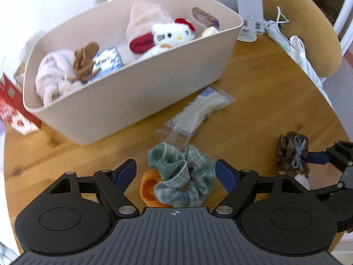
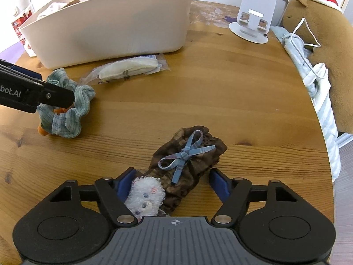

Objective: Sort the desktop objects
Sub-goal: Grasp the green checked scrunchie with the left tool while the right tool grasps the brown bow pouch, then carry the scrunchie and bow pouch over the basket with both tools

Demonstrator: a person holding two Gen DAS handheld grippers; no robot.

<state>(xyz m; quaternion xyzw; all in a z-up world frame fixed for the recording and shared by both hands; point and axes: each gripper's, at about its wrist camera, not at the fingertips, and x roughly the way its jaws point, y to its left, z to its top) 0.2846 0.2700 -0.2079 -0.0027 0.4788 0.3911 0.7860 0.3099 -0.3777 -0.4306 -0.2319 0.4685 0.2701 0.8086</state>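
A green checked scrunchie (image 1: 185, 174) lies on an orange scrunchie (image 1: 150, 190) on the round wooden table (image 1: 264, 92). My left gripper (image 1: 176, 172) is open, its blue pads on either side of them. It also shows in the right wrist view (image 2: 53, 92) over the scrunchie (image 2: 66, 114). My right gripper (image 2: 172, 181) is open around a brown lace scrunchie with a blue bow (image 2: 187, 159) and a small white plush charm (image 2: 145, 198). The beige bin (image 1: 123, 92) holds plush toys and fabric items.
A clear bag with white contents (image 1: 198, 112) lies beside the bin. A white phone stand (image 2: 253, 17) is at the back. A brown plush with cable and cloth (image 2: 317, 50) sits at the right edge. A red box (image 1: 13, 110) is at left.
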